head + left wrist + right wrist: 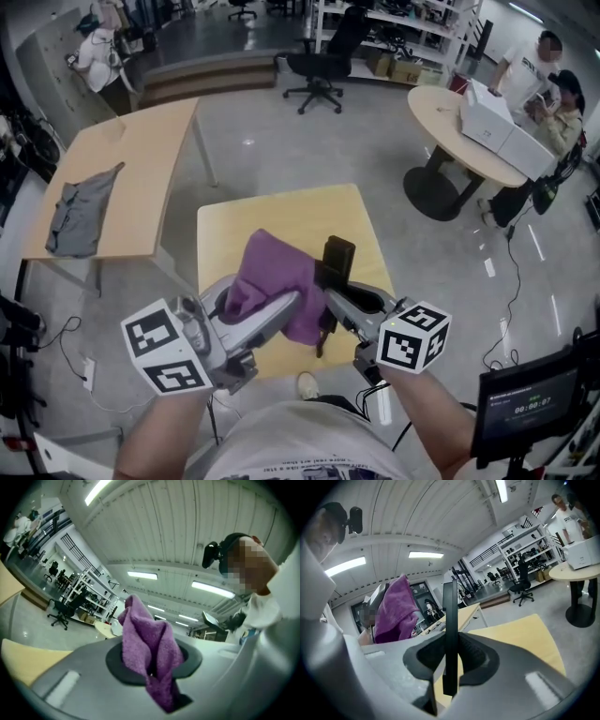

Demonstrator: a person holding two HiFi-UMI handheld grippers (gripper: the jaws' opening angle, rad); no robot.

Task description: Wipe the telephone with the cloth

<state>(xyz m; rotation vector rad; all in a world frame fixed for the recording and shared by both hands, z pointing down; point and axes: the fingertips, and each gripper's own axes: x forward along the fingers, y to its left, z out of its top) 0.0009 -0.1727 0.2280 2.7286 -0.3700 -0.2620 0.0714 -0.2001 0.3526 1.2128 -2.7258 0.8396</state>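
Way down under both tools: a small yellow table [234, 225], well below the jaws.

Next, the left gripper [153, 663]. Squeezed almost together on a purple cloth [149, 641], with a fold trapped low between the pads. Rest of the cloth bunched up and sticking out past the jaw tips, flopping over toward the other tool.

Then the right gripper [450, 660]. Only partly closed, but clamped on the telephone [450, 616], a thin black slab with a pad pressing on each flat face. Dead edge-on in the right gripper view. Long axis crosswise to the jaws, running up and down between them. Pokes out a good way above the pads and a little below. Upper end pointing up and slightly away from the person holding it, lower end down toward the table. Held up in the air, clear of the tabletop.

Cloth just to the left of the telephone, level with its upper half in the head view. Can't tell whether actually touching or just close; looks like a gap from the right gripper view.
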